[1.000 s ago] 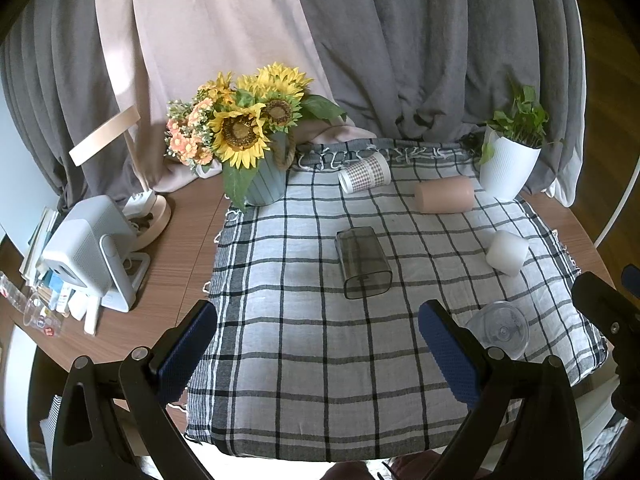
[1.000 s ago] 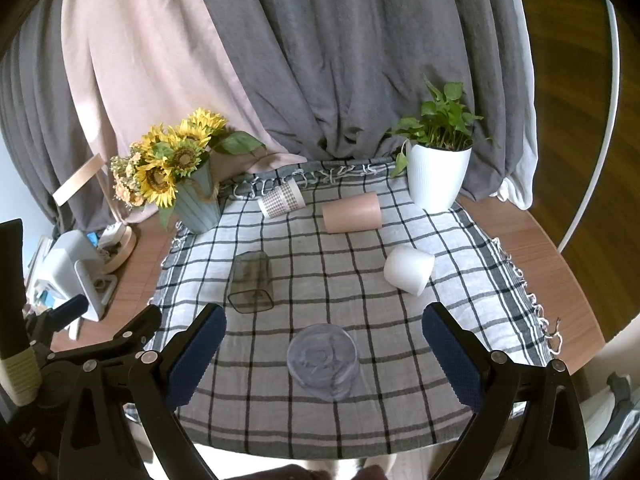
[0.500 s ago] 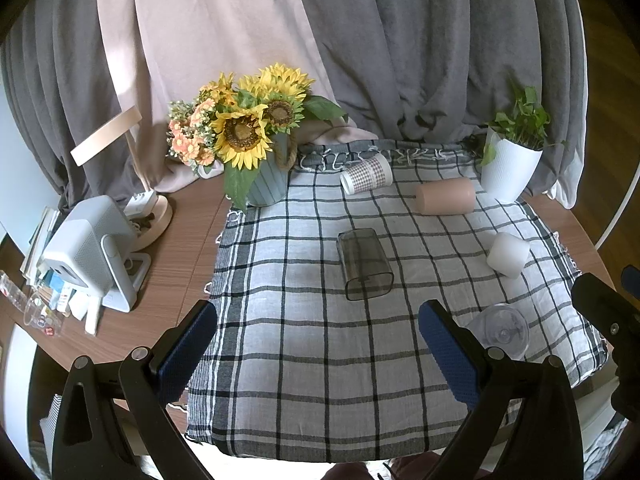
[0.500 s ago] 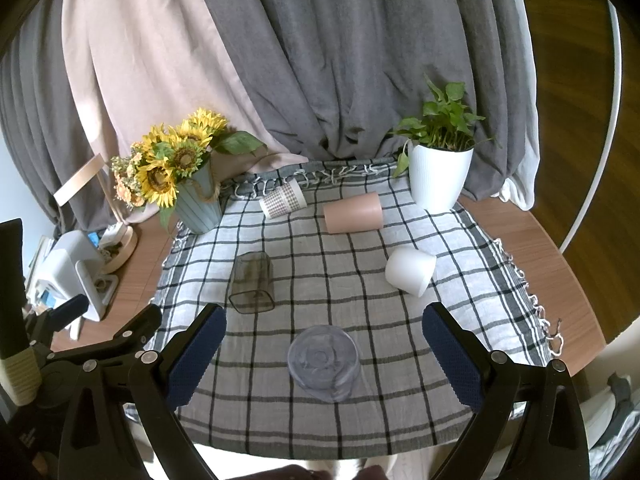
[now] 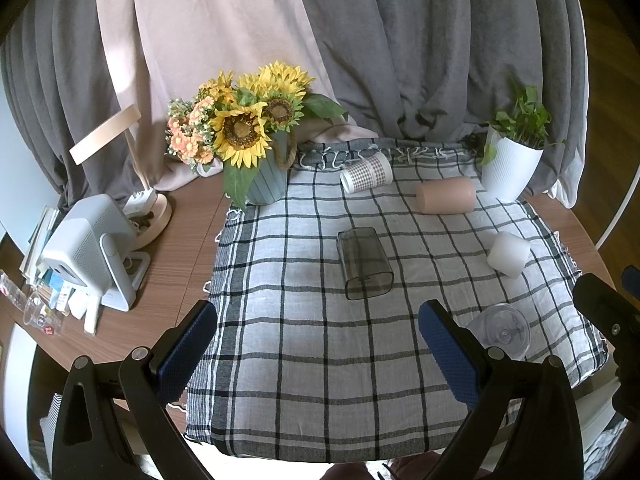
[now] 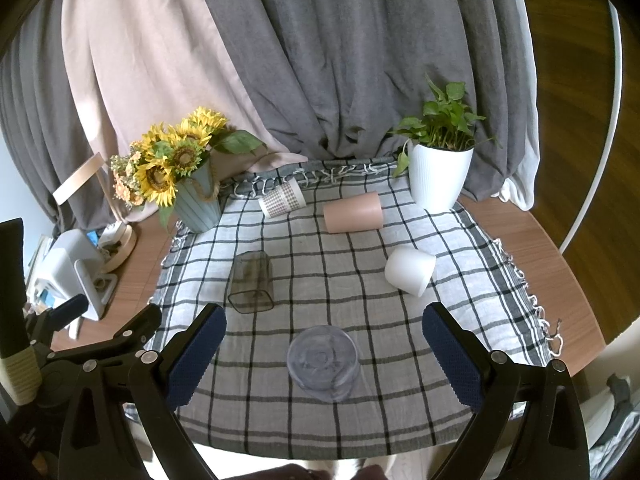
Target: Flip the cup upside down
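Left gripper [image 5: 316, 354], fingers spread and empty, holds as a second earlier. Smoky cup [image 6: 252, 282] lies at eleven o'clock. Right gripper [image 6: 324, 356], likewise spread, has barely advanced; clear cup [image 6: 323, 362] sits between its fingers, ungrasped.

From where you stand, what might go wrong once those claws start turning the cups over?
The cups lie on their sides on a loose checked cloth, so the pink cup or white cup could roll when nudged. The clear cup looks slick and hard to see. Both the right gripper and left gripper are open, holding nothing.
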Available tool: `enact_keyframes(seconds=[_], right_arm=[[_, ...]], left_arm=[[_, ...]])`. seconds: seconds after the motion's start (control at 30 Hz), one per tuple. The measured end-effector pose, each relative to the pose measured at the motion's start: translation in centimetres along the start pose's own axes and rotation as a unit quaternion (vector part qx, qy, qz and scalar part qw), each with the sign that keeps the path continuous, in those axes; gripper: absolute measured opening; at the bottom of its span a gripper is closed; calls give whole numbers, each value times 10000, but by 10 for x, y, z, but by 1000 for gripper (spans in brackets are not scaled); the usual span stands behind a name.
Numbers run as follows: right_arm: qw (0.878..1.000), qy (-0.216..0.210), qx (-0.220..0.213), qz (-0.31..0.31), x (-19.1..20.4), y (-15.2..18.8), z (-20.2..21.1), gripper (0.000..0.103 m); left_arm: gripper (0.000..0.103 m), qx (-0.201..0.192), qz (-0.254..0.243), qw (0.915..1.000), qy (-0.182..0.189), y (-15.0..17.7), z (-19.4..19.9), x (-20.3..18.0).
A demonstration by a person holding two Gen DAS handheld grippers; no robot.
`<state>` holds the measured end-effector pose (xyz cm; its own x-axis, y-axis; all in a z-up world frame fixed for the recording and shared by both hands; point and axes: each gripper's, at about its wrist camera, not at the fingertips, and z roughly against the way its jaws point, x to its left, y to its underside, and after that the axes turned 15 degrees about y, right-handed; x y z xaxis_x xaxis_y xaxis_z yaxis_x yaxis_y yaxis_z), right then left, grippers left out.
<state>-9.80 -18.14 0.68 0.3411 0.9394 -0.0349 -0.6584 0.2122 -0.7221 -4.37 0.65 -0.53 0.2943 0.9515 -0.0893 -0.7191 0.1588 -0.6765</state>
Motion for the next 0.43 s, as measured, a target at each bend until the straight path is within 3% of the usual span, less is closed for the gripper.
enact_keyframes(seconds=[0.43], right_arm=[[10000,4,2,2,1,-1,0,99]], left_arm=[[103,5,0,10000,10,-1,0,1]])
